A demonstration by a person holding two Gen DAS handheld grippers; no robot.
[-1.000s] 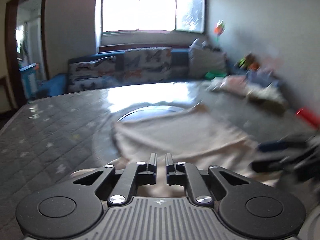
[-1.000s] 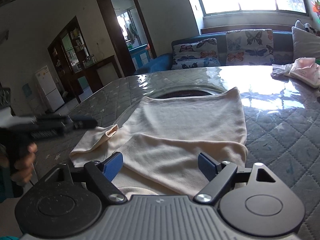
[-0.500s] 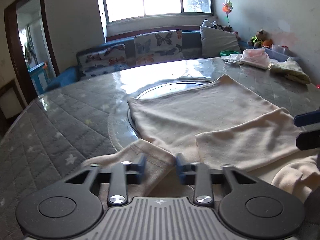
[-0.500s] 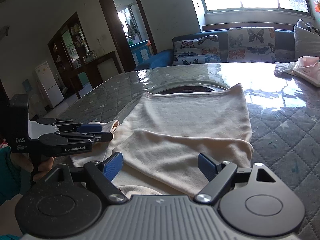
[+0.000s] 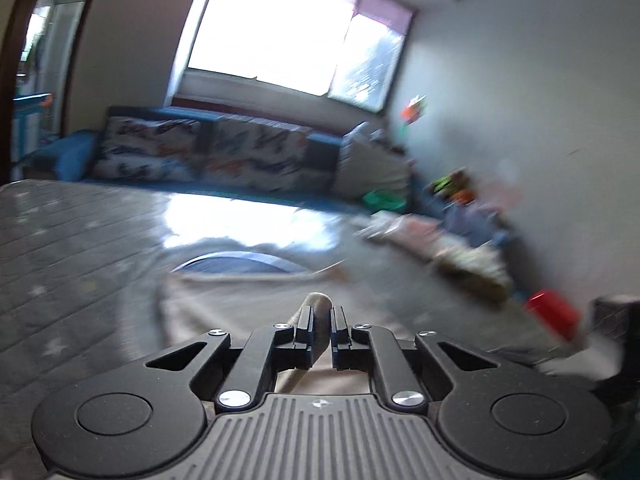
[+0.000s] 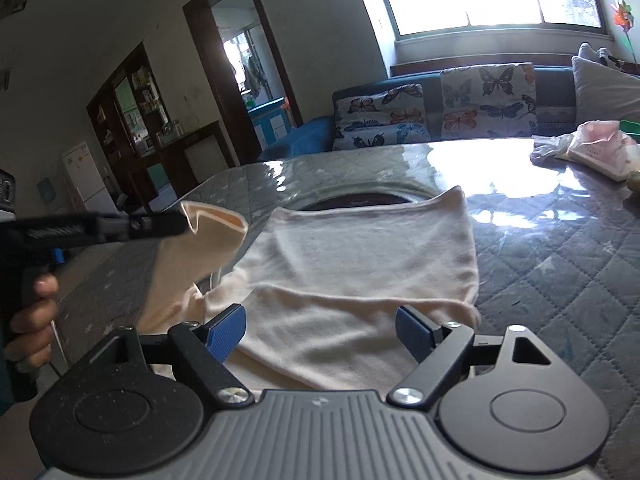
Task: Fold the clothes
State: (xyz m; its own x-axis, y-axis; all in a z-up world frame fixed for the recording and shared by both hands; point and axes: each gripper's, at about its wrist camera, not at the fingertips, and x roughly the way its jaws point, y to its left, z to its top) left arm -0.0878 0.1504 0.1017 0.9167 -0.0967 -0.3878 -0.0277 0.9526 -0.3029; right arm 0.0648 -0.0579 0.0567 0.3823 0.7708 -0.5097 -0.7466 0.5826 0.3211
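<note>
Two views: only right shows sleeve (image 6: 200, 248) lifted.

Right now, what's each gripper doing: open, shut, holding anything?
Left gripper: jaws closing on the cream garment's sleeve, lifted off the table.
Right gripper: open, holding nothing, above the folded garment.

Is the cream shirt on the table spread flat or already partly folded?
Partly folded: the shirt has one flap doubled over its near part, and the left gripper lifts a sleeve.

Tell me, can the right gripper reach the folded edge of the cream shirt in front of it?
Probably yes: the right gripper is open, the shirt's folded edge lies just beyond its fingertips with nothing between, and the left gripper lifts a sleeve off to the side.
</note>
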